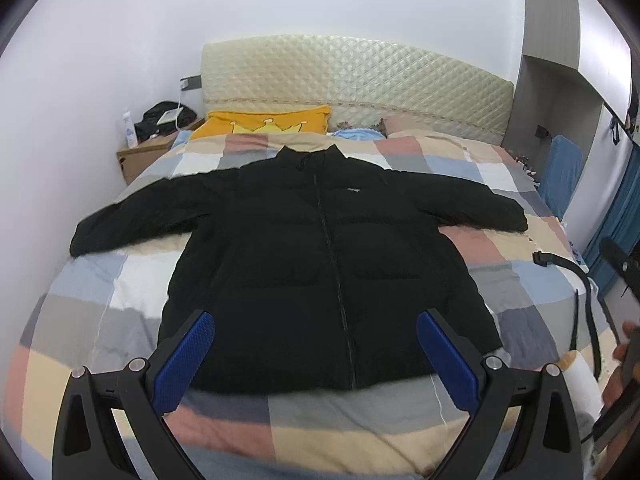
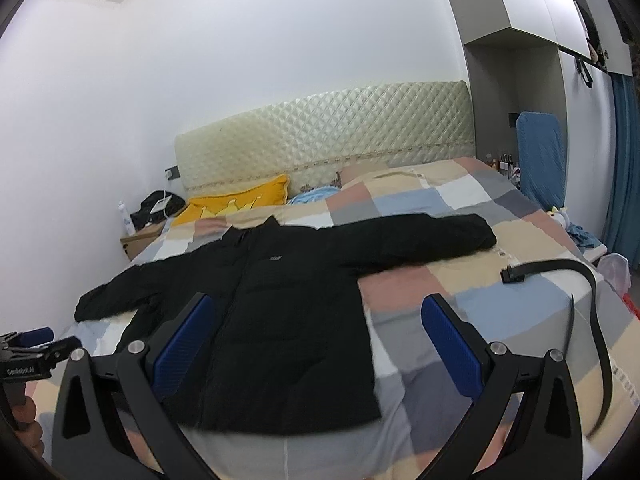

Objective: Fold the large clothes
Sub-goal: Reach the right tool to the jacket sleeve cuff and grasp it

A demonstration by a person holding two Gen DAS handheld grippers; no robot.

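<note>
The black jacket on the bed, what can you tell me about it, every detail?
The black jacket is puffy, looks padded, and lies flat, front up, on the checked bedspread. Its zip looks closed up to a stand-up collar, with a small pale logo on the chest. Both sleeves stretch sideways. It is not yet folded, and neither gripper touches it.

I see open quilt (image 1: 120,280) around the jacket (image 1: 312,248); only a black belt (image 2: 600,320) lies right of it.
</note>
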